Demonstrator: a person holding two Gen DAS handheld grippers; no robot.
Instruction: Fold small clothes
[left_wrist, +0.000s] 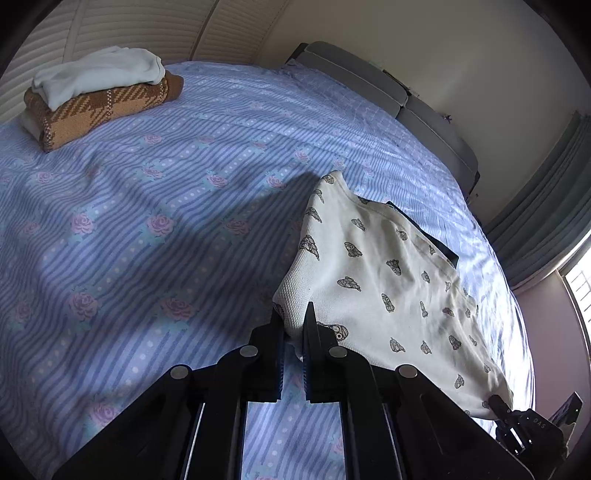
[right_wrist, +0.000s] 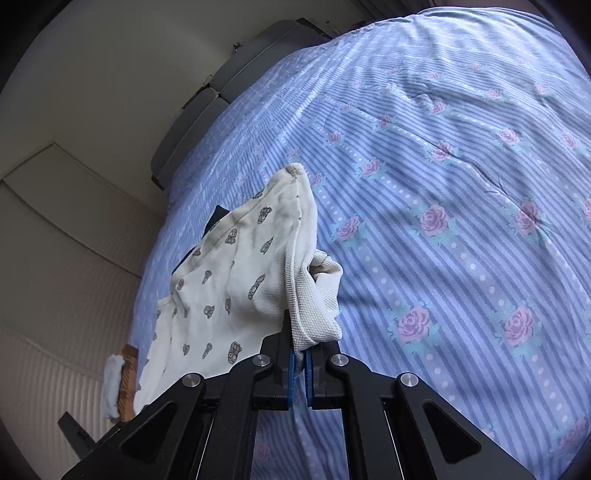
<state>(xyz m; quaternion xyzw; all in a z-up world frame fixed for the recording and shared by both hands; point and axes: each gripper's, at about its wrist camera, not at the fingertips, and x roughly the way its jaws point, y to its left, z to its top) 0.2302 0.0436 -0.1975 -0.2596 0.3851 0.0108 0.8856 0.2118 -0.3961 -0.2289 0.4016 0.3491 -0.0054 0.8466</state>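
Observation:
A small white garment (left_wrist: 388, 280) with grey printed figures hangs above the bed, stretched between both grippers. My left gripper (left_wrist: 295, 317) is shut on its ribbed hem at one corner. My right gripper (right_wrist: 301, 343) is shut on the ribbed hem at the other corner (right_wrist: 314, 306). In the left wrist view the right gripper (left_wrist: 517, 417) shows at the lower right, holding the cloth's far end. The garment (right_wrist: 236, 280) droops between the two holds, and a dark inner part (left_wrist: 439, 247) shows behind it.
The bed (left_wrist: 147, 221) wears a blue striped sheet with pink roses (right_wrist: 461, 184). A folded stack, white cloth (left_wrist: 99, 74) on a brown checked one (left_wrist: 110, 107), sits at the far left. A grey headboard (left_wrist: 417, 118), louvred doors (left_wrist: 147, 29) and a curtained window (left_wrist: 554, 221) surround it.

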